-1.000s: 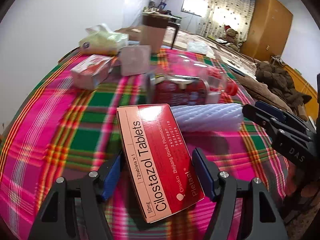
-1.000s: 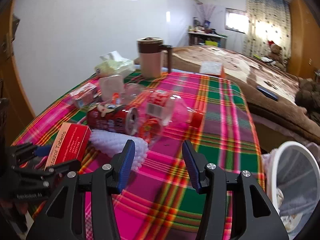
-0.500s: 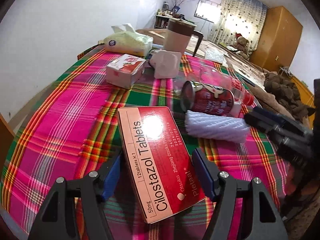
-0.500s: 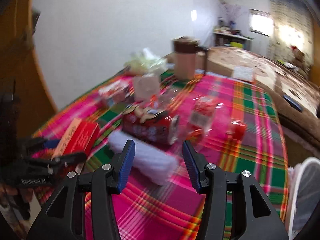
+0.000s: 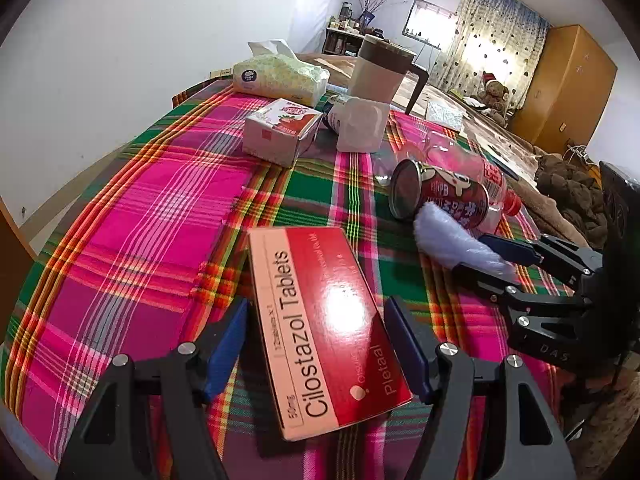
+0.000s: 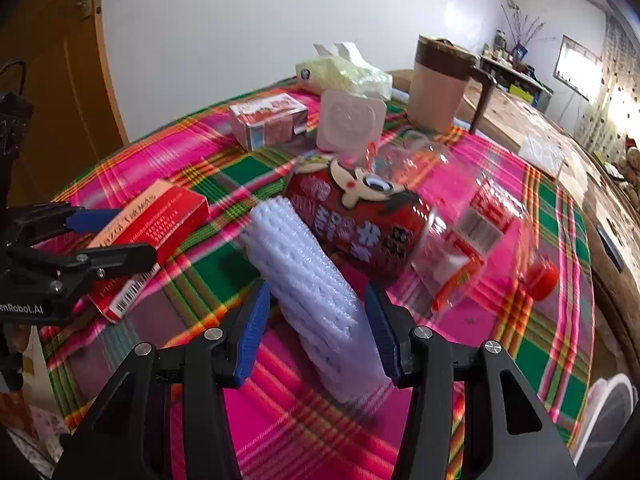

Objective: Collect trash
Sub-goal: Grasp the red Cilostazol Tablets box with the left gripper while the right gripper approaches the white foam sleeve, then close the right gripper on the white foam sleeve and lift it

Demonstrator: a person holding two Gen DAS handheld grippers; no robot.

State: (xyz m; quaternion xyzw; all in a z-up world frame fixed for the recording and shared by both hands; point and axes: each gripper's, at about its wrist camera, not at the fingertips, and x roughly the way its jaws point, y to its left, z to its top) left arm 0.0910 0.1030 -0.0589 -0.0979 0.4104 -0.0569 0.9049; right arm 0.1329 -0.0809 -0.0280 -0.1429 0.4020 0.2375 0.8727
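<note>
- Since a sec ago, when the right gripper (image 6: 316,292) hung over bare cloth, it has come fwd: the foam sleeve (image 6: 308,280) now lies between its fingers (image 6: 252,320).
- Left gripper (image 5: 316,312) carries the tablet box (image 5: 328,340) same as before; box hasn't shifted in the grip.
- Box: flat red and pink cardboard, glossy, printed lettering, held tilted just above the surface (image 5: 140,240).
- Sleeve: white foam netting, ribbed, soft-looking tube, lying flat on the pink and green plaid cloth, far end touching the can (image 6: 360,220).
- Can: red metal cylinder on its side w/ cartoon print. Just beside it a clear plastic bottle (image 6: 480,216), red label and cap, also lying down.
- Left fingers (image 5: 224,340): about half open, clamped on the box's long sides.
- Right fingers: about half open, straddling the sleeve near its close end. A gap shows on the left side, so no squeeze on it.
</note>
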